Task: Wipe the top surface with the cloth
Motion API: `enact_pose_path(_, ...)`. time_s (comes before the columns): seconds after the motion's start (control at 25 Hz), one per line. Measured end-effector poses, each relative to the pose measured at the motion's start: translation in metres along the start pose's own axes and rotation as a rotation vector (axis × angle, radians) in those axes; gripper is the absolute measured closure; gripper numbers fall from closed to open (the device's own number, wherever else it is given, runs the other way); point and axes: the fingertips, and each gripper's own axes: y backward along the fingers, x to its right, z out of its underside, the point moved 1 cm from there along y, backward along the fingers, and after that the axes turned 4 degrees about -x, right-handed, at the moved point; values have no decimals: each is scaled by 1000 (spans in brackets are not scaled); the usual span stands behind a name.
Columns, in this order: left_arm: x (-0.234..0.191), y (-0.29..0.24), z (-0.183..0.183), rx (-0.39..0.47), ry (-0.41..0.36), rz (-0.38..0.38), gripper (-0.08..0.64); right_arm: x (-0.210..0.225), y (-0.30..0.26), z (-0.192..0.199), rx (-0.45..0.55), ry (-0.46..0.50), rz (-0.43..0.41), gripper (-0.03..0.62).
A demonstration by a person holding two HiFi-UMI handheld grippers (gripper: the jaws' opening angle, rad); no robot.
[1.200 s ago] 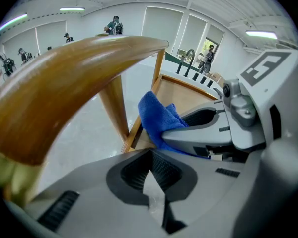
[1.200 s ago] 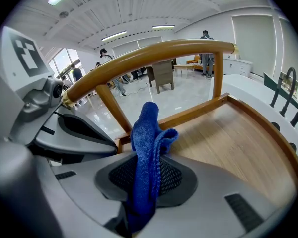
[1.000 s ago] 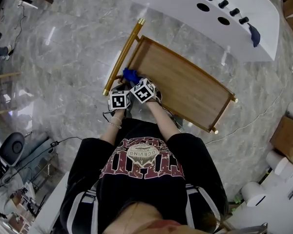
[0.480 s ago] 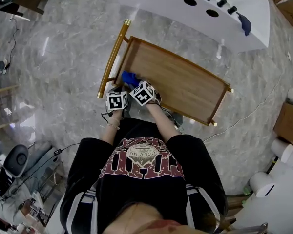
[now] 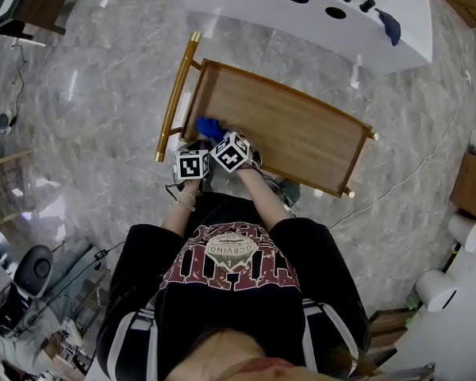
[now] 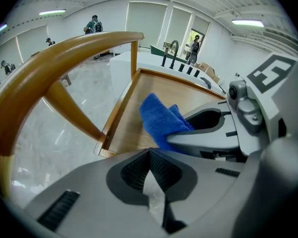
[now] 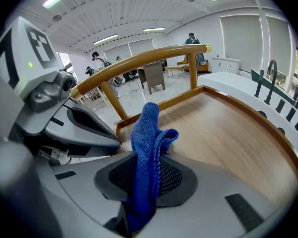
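The cloth is seen to be of blue, nubbly, matt pile fabric. The top surface is made of smooth wood with a fine grain and a low sheen. Its rounded handle is finished more glossily, in golden brown. The left gripper and right gripper are moulded in matt grey plastic and fitted with dark ribbed pads. The floor is laid in polished, veined stone, in which lights are reflected.

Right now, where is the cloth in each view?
Head view: cloth left of centre, at the tray's left end.
Left gripper view: cloth at centre.
Right gripper view: cloth at lower centre, clamped in the jaws.
Shared landmark: the tray's handle, near the cloth.
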Motion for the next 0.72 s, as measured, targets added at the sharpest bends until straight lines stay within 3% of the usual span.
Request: enact_pose_path(0.72,43,-14,-8,-21,-133,46,511,18,23,31,19,-74,49,497)
